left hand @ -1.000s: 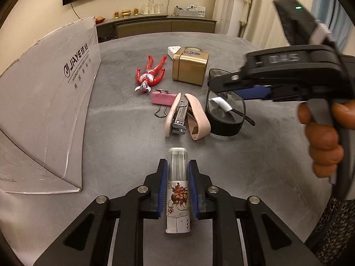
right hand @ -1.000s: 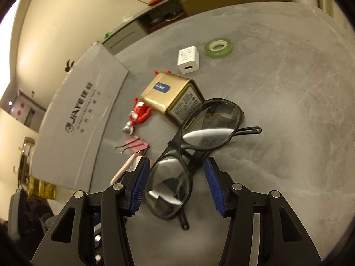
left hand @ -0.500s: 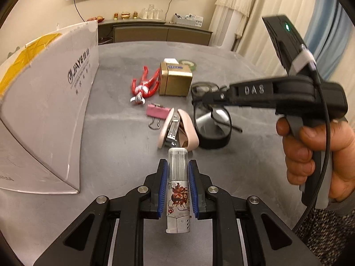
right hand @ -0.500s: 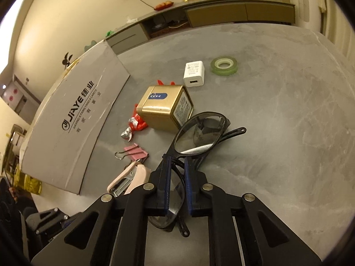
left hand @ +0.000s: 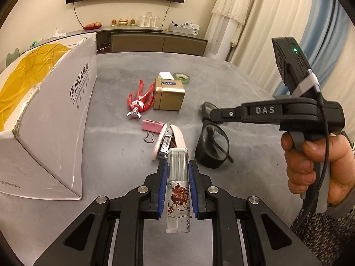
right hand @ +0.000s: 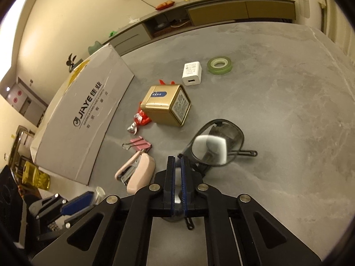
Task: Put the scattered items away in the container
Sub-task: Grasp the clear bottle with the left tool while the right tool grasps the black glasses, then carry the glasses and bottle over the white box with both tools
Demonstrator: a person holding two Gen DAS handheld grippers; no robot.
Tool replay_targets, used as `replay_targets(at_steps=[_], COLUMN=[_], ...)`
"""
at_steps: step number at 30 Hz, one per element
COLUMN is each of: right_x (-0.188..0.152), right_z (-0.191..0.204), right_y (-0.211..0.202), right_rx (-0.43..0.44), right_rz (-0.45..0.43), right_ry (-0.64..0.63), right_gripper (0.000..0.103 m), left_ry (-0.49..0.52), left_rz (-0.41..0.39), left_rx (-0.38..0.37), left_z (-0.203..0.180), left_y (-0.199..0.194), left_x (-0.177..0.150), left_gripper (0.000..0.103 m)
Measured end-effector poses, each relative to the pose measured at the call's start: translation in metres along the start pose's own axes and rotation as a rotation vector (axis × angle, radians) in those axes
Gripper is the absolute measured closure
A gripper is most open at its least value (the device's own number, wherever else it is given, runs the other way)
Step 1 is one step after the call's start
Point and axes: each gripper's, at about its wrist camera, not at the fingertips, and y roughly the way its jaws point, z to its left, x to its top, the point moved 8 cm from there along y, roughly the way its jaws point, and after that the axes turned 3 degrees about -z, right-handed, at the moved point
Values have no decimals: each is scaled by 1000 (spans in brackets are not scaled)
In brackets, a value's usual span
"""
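A clear plastic tube with a red cartoon label [left hand: 177, 166] sits between the blue pads of my left gripper [left hand: 177, 170], which is shut on it above the grey table. My right gripper [right hand: 176, 161] is shut on the black-framed glasses [right hand: 239, 133], pinching the frame near one lens. In the left wrist view the glasses [left hand: 212, 146] hang tilted from the right gripper [left hand: 210, 113], held by a hand at the right. The white cardboard box [left hand: 55, 122] stands at the left, with yellow inside.
On the table lie a pink stapler [left hand: 168, 139], a pink binder clip [left hand: 153, 126], a red toy figure [left hand: 139, 102] and a gold tin [left hand: 169, 96]. Behind them are a white charger [right hand: 192, 73] and a green tape roll [right hand: 219, 65]. A sideboard lines the far wall.
My right gripper went from open around the glasses to shut on their frame, and has tilted them up off the table. The left gripper has risen and pulled back, still holding the tube.
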Motion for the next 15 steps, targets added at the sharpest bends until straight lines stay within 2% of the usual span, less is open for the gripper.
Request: replay_targets(at_steps=[3, 4, 5, 7, 9, 12, 15], right_x=[-3, -3, -4, -4, -2, 2, 6], right_z=[-16, -20, -23, -25, -21, -13, -7], right_y=[-3, -2, 1, 7, 15, 28, 43], right_rx=[-22, -23, -20, -3, -8, -62, -169], right_rz=[7, 12, 24, 39, 46, 37, 16], right_ry=[44, 61, 85, 147, 162, 132, 33], right_gripper=[93, 88, 70, 56, 54, 51, 50], left_ry=[7, 8, 10, 11, 12, 13, 18], left_rz=[-4, -5, -5, -6, -6, -5, -5], left_rx=[-8, -10, -11, -10, -5, 3, 7], left_z=[-4, -6, -7, -7, -7, -6, -5], left_y=[-3, -3, -4, -3, -3, -3, -3], left_x=[1, 1, 2, 2, 2, 2, 1], left_gripper=[83, 83, 83, 83, 83, 83, 83])
